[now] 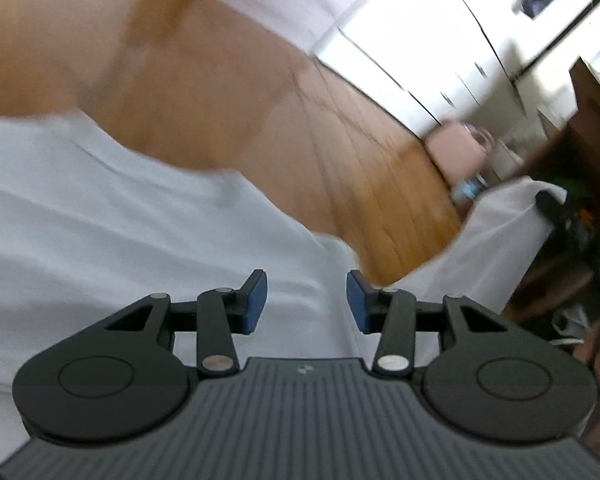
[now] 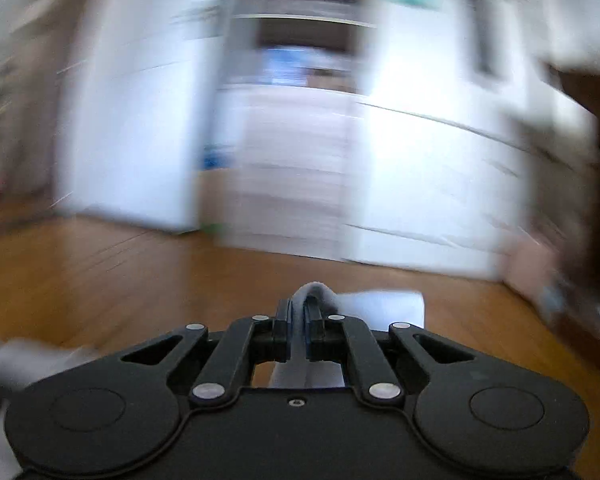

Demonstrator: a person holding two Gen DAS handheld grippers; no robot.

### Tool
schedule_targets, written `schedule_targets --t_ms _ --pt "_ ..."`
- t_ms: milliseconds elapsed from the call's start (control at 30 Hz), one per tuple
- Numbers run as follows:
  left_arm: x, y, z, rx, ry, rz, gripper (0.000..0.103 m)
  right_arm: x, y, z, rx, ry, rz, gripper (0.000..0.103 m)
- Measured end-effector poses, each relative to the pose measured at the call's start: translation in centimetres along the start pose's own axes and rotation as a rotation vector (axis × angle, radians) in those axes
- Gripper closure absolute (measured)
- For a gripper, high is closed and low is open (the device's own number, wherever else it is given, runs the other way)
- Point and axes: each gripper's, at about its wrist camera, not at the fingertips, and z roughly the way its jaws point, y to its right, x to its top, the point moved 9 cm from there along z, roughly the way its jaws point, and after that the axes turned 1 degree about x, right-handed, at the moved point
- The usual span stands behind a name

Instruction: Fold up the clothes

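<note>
White cotton fills my left wrist view: the garment lies spread on the wooden floor, and my left gripper hangs just over it with its blue pads standing partly apart and nothing between them, only cloth underneath. White cabinets run along the far edge, and a corner of the cloth is lifted at the right side of the picture. In my right wrist view everything beyond the tool is smeared, but close in it reads clearly: my right gripper is pinched tight on a fold of the same white fabric, a ridge of it bunching up out of the pads, with the floor below. I judge I am drawing one edge over to make a fold. To do it well I should carry the pinched edge across without letting it twist, and bring my left pads down onto the cloth to pin or catch the matching corner, so the crease falls straight.
</note>
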Motion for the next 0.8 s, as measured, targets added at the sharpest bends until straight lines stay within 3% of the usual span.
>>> schedule_targets --t_ms 67,133,233,300,333,367,400,467,567,633,733,767,800 --pt "0.5 -1.6 -2.3 0.076 0.045 0.055 0.057 -2.7 -6.5 0.2 0.139 -0.061 -0.054 0.095" --pt "0.2 -2.5 -3.8 0.132 0.06 0.112 0.053 -6.2 -11.9 0.0 0.224 -0.118 -0.165 0.095" --pt "-1.1 -2.9 -4.5 0.188 0.033 0.174 0.04 -9.9 -15.7 -0.2 0.302 -0.224 -0.225 0.093" --pt "-2.0 -2.8 -4.5 0.197 0.021 0.201 0.04 -11.5 -17.1 -0.8 0.343 -0.268 -0.232 0.075" --pt "-2.6 -2.4 -4.5 0.184 0.025 0.213 0.04 -11.7 -16.7 -1.7 0.341 -0.238 -0.222 0.069" --pt "-3.4 -2.0 -4.5 0.175 0.032 0.22 0.039 -11.9 -16.0 -2.7 0.32 -0.209 -0.252 0.053" --pt "-4.1 -1.6 -4.5 0.169 0.039 0.234 0.039 -12.1 -15.3 -3.8 0.296 -0.179 -0.288 0.045" --pt "-5.4 -0.5 -4.1 0.165 0.051 0.287 0.039 -12.6 -13.7 -5.7 0.243 -0.152 -0.352 0.045" --pt "-6.5 1.4 -2.8 0.198 0.036 0.438 0.038 -13.6 -9.8 -6.4 0.155 -0.259 -0.337 0.046" --pt "-6.5 2.3 -1.9 0.213 0.019 0.522 0.028 -14.4 -6.3 -5.8 0.086 -0.347 -0.269 0.046" --pt "-6.7 3.0 0.7 0.176 -0.073 0.568 0.026 -15.6 -4.1 -3.8 0.045 -0.491 -0.185 0.046" --pt "-6.7 2.8 1.9 0.18 -0.121 0.564 0.028 -15.9 -4.0 -3.3 0.047 -0.521 -0.171 0.046" --pt "-6.8 2.4 2.8 0.2 -0.157 0.555 0.046 -16.2 -4.3 -2.8 0.055 -0.535 -0.166 0.048"
